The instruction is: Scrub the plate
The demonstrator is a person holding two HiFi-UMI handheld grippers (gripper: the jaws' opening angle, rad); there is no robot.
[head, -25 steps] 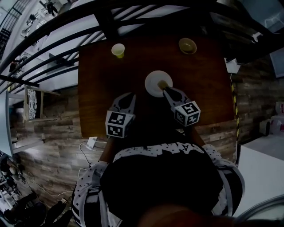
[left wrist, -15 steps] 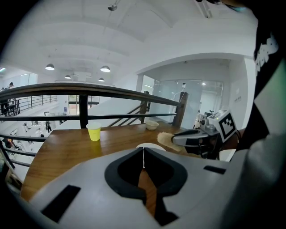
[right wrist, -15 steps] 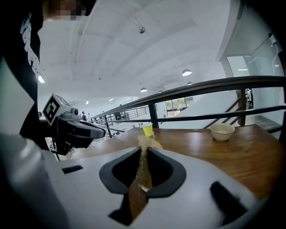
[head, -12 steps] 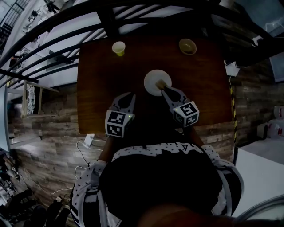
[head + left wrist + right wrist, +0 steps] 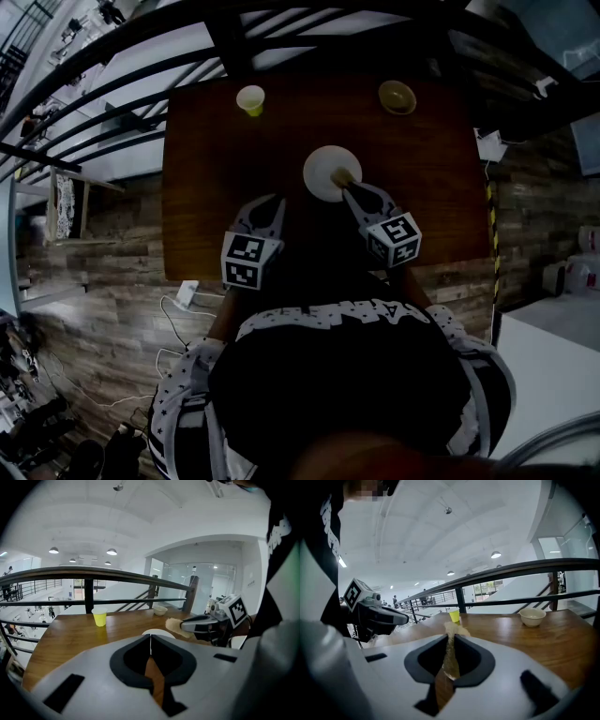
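At mid-worktop [image 5: 216, 159] the plate [image 5: 323, 169] lies flat, probably stiff, slick and breakable, right gripper [image 5: 347, 190] fingers pinching a soft sponge [image 5: 343, 176] over it, left gripper [image 5: 269, 206] fingers together, empty, beside the rim.

Dark brown wooden worktop [image 5: 216, 178], small yellow plastic cup [image 5: 250, 100] at far left, beige round bowl [image 5: 397, 97] at far right, black metal railing [image 5: 88, 595] beyond the far edge.

Open office-type bldg, mezzanine lvl: black railing [image 5: 108, 573], ceiling lights [image 5: 111, 551], glass walls [image 5: 206, 581]
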